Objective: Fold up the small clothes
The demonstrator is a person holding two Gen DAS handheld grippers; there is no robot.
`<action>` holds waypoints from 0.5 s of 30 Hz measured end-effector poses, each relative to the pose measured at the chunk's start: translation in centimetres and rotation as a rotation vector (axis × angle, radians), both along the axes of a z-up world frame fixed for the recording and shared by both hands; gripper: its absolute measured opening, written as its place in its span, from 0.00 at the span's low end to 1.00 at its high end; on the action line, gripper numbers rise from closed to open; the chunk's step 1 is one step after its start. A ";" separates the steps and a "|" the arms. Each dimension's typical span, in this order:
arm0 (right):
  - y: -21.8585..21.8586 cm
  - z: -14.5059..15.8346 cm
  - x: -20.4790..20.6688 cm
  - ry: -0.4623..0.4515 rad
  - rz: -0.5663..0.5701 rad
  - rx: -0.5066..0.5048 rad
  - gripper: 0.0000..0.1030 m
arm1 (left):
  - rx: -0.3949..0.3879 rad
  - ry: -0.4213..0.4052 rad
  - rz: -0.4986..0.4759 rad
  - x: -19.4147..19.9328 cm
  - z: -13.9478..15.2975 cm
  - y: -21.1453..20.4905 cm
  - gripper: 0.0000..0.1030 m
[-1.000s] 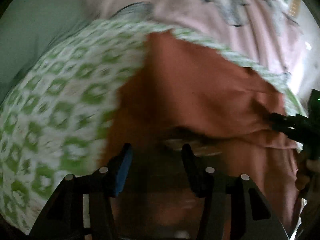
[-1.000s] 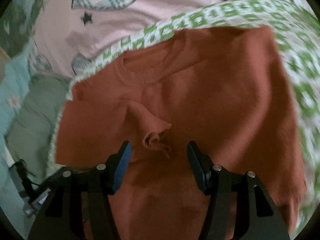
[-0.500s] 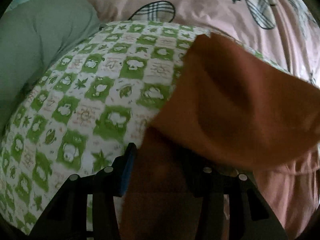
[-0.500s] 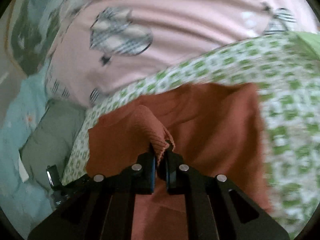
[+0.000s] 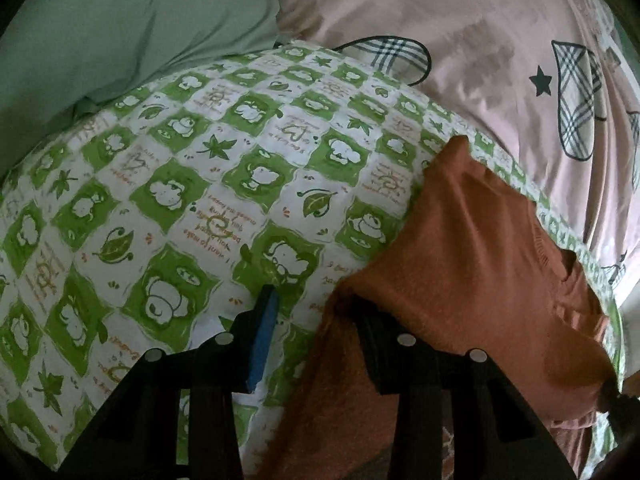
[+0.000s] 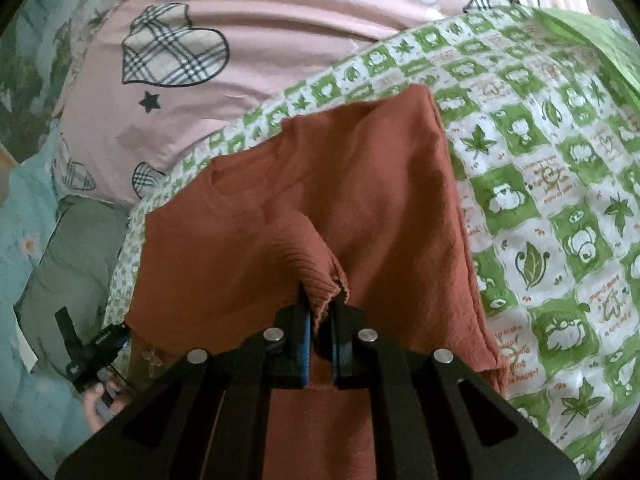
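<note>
The right gripper [image 6: 320,312] clamps the ribbed cuff [image 6: 316,268] of a rust sweater [image 6: 360,184] lying ahead on a green-checked cloth [image 6: 540,208]. The left gripper [image 5: 312,312], its jaws just closing, stands apart; sweater fabric drapes over one finger. A pink bedsheet [image 5: 460,12] lies beyond.

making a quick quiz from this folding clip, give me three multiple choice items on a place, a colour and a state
1. What does the sweater lie on?
A. bare floor
B. green checked cloth
C. wooden chair

2. What colour is the sweater?
A. rust orange
B. navy
C. yellow

3. What is the right claw doing?
A. wide open, empty
B. shut on the cuff
C. shut on a sock

Key: B, green squares show around the sweater; A, it looks rust orange in both views; B, ribbed cuff is pinched between the blue pads.
</note>
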State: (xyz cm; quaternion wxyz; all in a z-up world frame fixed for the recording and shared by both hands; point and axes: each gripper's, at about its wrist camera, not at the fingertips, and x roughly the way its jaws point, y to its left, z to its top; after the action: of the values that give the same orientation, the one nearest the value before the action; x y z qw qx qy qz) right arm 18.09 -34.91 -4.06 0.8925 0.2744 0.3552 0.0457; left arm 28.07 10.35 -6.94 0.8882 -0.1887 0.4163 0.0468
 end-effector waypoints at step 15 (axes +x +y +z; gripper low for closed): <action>0.6 1.5 -1.7 0.005 -0.150 -0.157 0.21 | 0.000 0.013 -0.010 0.4 -0.2 0.0 0.41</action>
State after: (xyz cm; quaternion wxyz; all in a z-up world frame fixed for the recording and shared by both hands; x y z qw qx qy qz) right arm 16.34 -34.27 -2.52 0.9112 0.2295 0.3386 -0.0499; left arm 28.44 10.39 -7.09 0.8856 -0.1863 0.4232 0.0435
